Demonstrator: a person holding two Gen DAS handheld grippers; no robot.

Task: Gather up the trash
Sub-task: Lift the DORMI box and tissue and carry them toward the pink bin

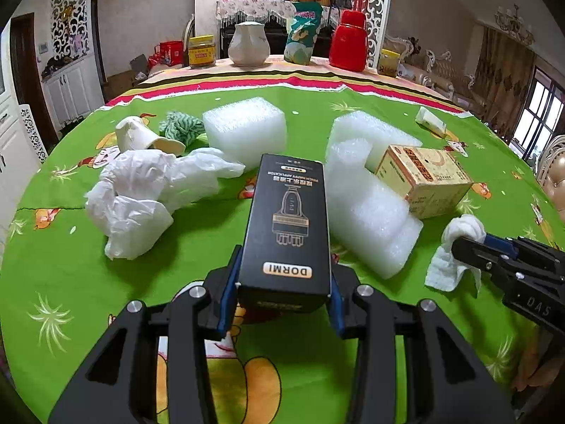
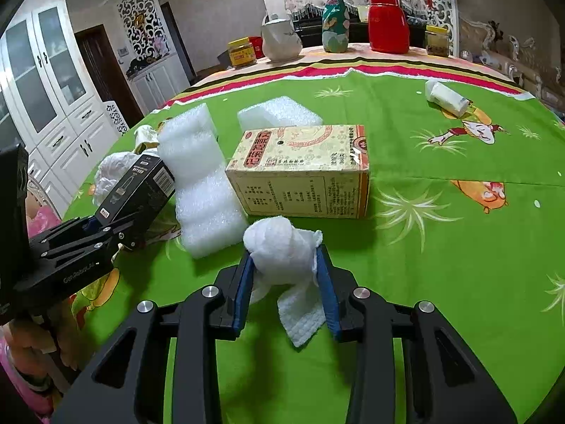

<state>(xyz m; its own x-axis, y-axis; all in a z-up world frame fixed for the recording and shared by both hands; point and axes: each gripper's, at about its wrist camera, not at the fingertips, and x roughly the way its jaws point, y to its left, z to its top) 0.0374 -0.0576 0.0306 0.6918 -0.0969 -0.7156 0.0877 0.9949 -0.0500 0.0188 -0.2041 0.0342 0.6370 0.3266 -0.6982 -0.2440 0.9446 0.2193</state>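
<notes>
My left gripper (image 1: pixel 284 282) is shut on a black DORMI box (image 1: pixel 287 222), which it holds tilted above the green tablecloth; the same box (image 2: pixel 141 187) shows at the left of the right wrist view. My right gripper (image 2: pixel 286 275) is shut on a crumpled white paper towel (image 2: pixel 282 251), whose loose end hangs down toward the cloth; in the left wrist view the towel (image 1: pixel 455 251) sits at the right edge. On the table lie a yellow carton (image 2: pixel 300 169), white foam blocks (image 1: pixel 247 127) (image 2: pixel 201 183), a crumpled plastic bag (image 1: pixel 141 194) and a crushed paper cup (image 1: pixel 141 134).
A small white tube (image 2: pixel 446 97) lies at the far right of the green cloth. Along the table's far edge stand a white teapot (image 1: pixel 249 44), a red thermos (image 1: pixel 348 40), a green snack bag (image 1: pixel 303 33) and yellow-lidded jars (image 1: pixel 201 51). A green-striped wrapper (image 1: pixel 182 129) lies beside the cup.
</notes>
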